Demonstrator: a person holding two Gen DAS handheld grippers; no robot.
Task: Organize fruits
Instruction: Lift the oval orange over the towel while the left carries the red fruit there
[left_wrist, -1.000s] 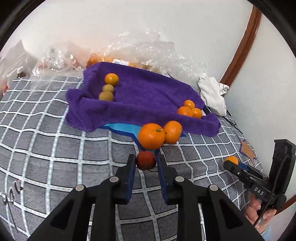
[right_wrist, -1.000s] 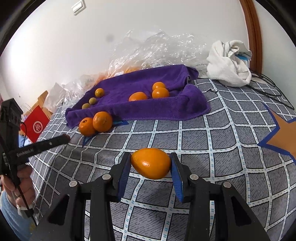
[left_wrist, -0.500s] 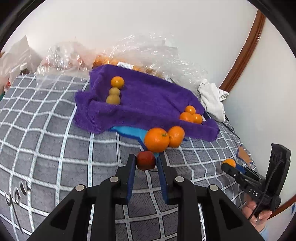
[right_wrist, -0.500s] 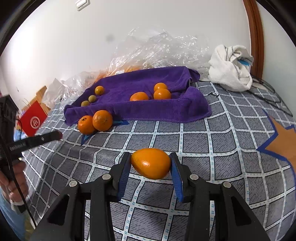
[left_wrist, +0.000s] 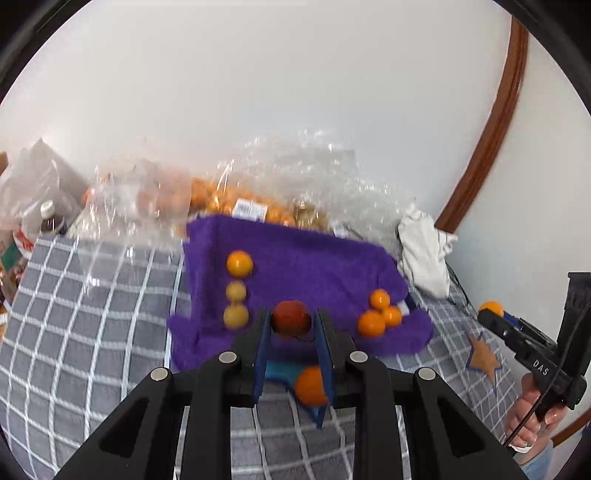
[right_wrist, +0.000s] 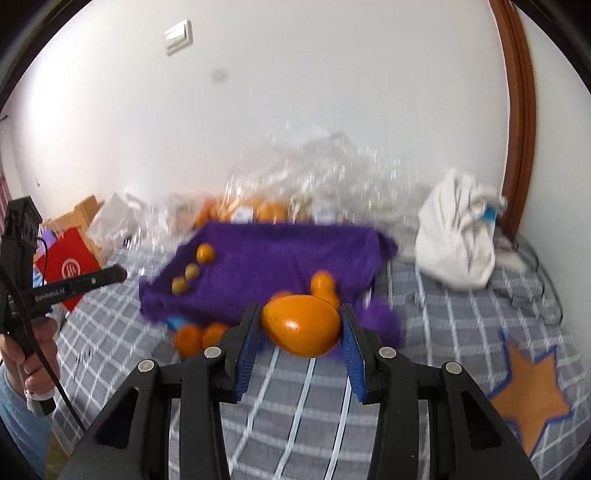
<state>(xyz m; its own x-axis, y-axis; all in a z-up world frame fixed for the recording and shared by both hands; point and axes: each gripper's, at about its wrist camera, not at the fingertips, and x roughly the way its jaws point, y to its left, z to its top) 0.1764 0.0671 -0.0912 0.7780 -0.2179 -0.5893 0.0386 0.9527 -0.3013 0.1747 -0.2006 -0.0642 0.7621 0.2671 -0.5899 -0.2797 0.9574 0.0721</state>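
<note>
Left gripper (left_wrist: 291, 322) jaws clamp a red fruit (left_wrist: 291, 317), right gripper (right_wrist: 300, 328) jaws an orange (right_wrist: 301, 325), above purple towel (left_wrist: 314, 266).

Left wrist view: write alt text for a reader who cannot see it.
The left gripper holds a small dark-red round fruit in front of a purple towel bearing a row of three small fruits and a cluster of three small oranges. The towel lies on a grey checked cover.

Both tongs, left (left_wrist: 291, 325) and right (right_wrist: 300, 332), are raised, each clamped on a fruit.
</note>
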